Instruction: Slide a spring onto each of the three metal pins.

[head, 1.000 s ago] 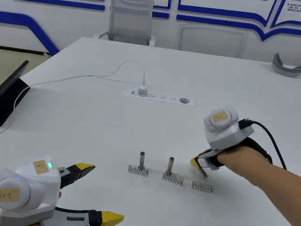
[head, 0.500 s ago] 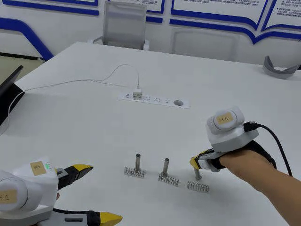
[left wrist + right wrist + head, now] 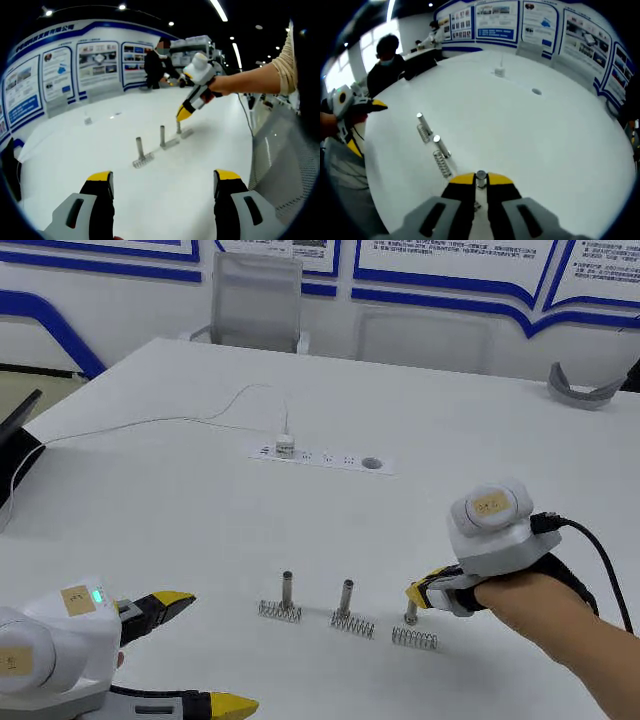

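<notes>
Nothing written can be read with certainty. A pale yellow sticker [image 3: 78, 600] on the body of the left gripper [image 3: 205, 652] and a lower sticker [image 3: 10, 662] on the same body carry dark handwritten marks, too small to make out. The top sticker [image 3: 489, 505] on the right gripper [image 3: 415, 593] is just as unclear. The blue-framed wall posters [image 3: 450, 255] bear printed headings and lines, all blurred beyond reading.

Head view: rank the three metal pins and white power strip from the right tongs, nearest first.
1. Right metal pin, in the right tongs.
2. Middle metal pin, to its left.
3. Left metal pin, further left.
4. White power strip, far back.
</notes>
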Demonstrator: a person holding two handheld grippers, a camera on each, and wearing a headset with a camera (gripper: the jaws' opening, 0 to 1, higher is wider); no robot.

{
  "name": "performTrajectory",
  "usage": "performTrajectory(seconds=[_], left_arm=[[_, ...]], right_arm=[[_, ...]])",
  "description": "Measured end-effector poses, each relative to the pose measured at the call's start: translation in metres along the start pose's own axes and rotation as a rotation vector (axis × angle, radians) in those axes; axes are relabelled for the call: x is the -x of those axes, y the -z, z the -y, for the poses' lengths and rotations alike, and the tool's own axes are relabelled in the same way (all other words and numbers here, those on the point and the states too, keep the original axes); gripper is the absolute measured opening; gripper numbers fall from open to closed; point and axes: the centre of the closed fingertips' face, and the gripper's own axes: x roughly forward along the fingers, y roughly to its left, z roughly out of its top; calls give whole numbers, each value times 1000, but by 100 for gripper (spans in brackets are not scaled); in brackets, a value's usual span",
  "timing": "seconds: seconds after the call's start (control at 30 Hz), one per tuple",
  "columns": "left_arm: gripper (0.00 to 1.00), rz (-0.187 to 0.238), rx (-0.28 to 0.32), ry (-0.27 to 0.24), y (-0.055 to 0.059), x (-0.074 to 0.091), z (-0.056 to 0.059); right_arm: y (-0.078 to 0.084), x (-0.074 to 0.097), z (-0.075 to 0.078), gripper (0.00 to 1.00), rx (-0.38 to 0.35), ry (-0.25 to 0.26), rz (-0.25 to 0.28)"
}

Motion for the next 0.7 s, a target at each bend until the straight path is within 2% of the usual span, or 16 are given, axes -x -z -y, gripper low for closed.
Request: performTrajectory(seconds=[0.43,0.7], left_arm=[[83,3,-8,5,-2,1,4],[84,4,-9,11,-3,0,6]], right_arm=[[3,2,-2,10,33,-3,-11],[-3,8,-2,11,41,-2,10]])
